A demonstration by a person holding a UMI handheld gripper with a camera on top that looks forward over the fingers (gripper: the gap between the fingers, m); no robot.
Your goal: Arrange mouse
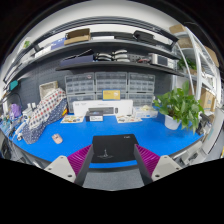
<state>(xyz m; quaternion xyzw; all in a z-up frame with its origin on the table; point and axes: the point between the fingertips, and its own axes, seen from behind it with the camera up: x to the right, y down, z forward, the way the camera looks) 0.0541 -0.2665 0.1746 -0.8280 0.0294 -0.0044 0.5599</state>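
Observation:
A black mouse pad (112,148) lies flat on the blue table (150,130), close to its near edge. My gripper (112,156) hovers above that edge and is open; its fingers (84,158) with magenta pads stand to either side of the pad's near part, holding nothing. A small pink object (57,138), possibly the mouse, rests on the blue surface to the left, beyond the left finger and apart from the pad.
A potted green plant (181,106) stands at the right of the table. A patterned, tilted rack (42,115) is at the left. White boxes and papers (100,108) line the back under wall shelves (100,45) with drawer cabinets.

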